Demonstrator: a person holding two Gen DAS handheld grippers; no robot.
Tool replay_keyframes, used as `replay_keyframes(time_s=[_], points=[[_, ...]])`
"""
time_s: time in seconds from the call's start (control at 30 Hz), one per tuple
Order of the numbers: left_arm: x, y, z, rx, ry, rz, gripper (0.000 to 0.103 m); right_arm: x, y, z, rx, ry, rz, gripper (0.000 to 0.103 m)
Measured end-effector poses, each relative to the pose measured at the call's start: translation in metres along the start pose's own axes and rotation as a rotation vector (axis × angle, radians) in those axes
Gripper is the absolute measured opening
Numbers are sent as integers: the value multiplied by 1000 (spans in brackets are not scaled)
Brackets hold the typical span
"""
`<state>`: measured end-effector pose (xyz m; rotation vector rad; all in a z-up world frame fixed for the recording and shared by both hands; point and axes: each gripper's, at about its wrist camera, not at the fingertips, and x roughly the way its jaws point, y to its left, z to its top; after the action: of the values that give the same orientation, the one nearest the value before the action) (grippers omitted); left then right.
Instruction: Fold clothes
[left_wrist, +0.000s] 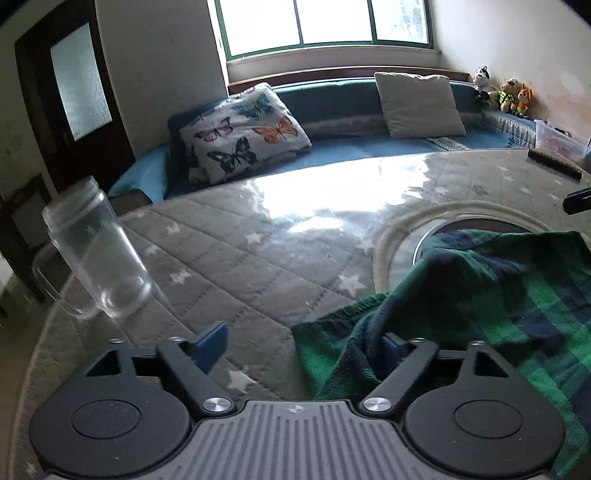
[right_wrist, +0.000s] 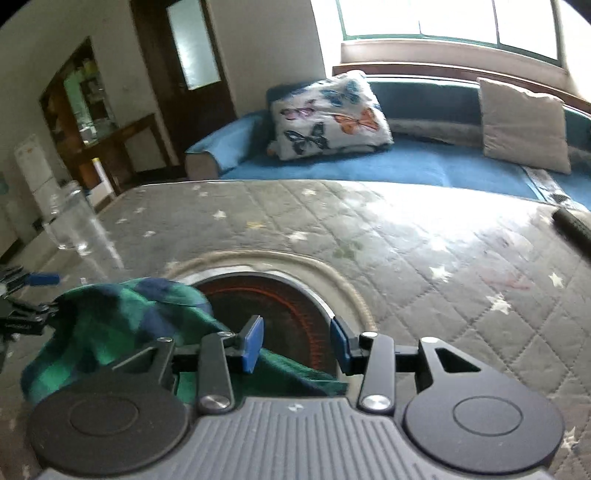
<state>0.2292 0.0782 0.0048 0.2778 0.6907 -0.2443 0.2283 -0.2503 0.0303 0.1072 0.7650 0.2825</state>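
Note:
A green and navy plaid cloth lies crumpled on the grey quilted star-print table cover. My left gripper stands wide open. Its left blue pad is bare, and a fold of the cloth drapes against its right finger without being pinched. In the right wrist view the same cloth bunches to the left. My right gripper is partly open, with the cloth's edge lying under and beside its left pad and nothing clamped. The left gripper shows at that view's left edge.
A clear glass mug stands on the table's left part. A round rope-rimmed opening with a dark ribbed disc sits under the cloth's far edge. A dark bar lies at the far right. Behind is a blue sofa with a butterfly pillow.

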Motion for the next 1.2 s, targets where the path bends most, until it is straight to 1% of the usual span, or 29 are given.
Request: replay_keyframes(time_s=[0.13, 0.17, 0.27, 0.33, 0.43, 0.47, 0.5, 0.53, 0.6, 0.63, 0.7, 0.77, 0.8, 0.87, 0.93, 0.97, 1.0, 1.07, 1.1, 1.2], points=[[-5, 3, 7, 34, -6, 19, 98, 3, 25, -9, -50, 28, 66, 39], [-4, 5, 8, 46, -1, 41, 100, 5, 30, -12, -64, 42, 78, 39], [-3, 13, 10, 67, 16, 99, 101, 13, 46, -21, -97, 78, 106, 39], [-5, 20, 10, 36, 16, 111, 101, 18, 51, -24, -98, 93, 112, 39], [-12, 28, 10, -37, 0, 106, 97, 21, 55, -26, -86, 96, 119, 39], [-16, 25, 9, -42, -13, 87, 89, 22, 58, -25, -88, 95, 126, 37], [-19, 18, 9, -39, -24, 59, 79, 23, 60, -25, -89, 95, 133, 35], [-19, 12, 10, -37, -26, 22, 75, 24, 63, -24, -91, 94, 140, 33], [-18, -3, 12, -34, -29, -53, 61, 31, 69, -21, -104, 91, 143, 32], [-16, -12, 13, -31, -24, -99, 56, 35, 71, -21, -108, 90, 142, 30], [-8, -28, 16, -25, -14, -166, 44, 43, 75, -19, -112, 89, 137, 28], [3, -42, 19, -31, 2, -225, 35, 52, 76, -18, -107, 89, 128, 25], [8, -49, 21, -34, 9, -252, 32, 57, 76, -17, -102, 89, 122, 25], [21, -59, 22, -32, 26, -274, 29, 66, 75, -16, -90, 92, 114, 23], [37, -64, 23, -38, 56, -275, 27, 74, 73, -16, -78, 98, 110, 21], [45, -66, 23, -42, 71, -273, 25, 77, 73, -16, -78, 99, 106, 18], [52, -66, 22, -48, 84, -261, 24, 80, 72, -17, -78, 99, 102, 17], [61, -64, 20, -61, 93, -256, 25, 81, 71, -16, -80, 96, 101, 16], [61, -62, 20, -73, 90, -258, 26, 80, 71, -15, -80, 95, 101, 16], [58, -58, 22, -94, 79, -250, 26, 73, 77, -13, -107, 81, 100, 17]])
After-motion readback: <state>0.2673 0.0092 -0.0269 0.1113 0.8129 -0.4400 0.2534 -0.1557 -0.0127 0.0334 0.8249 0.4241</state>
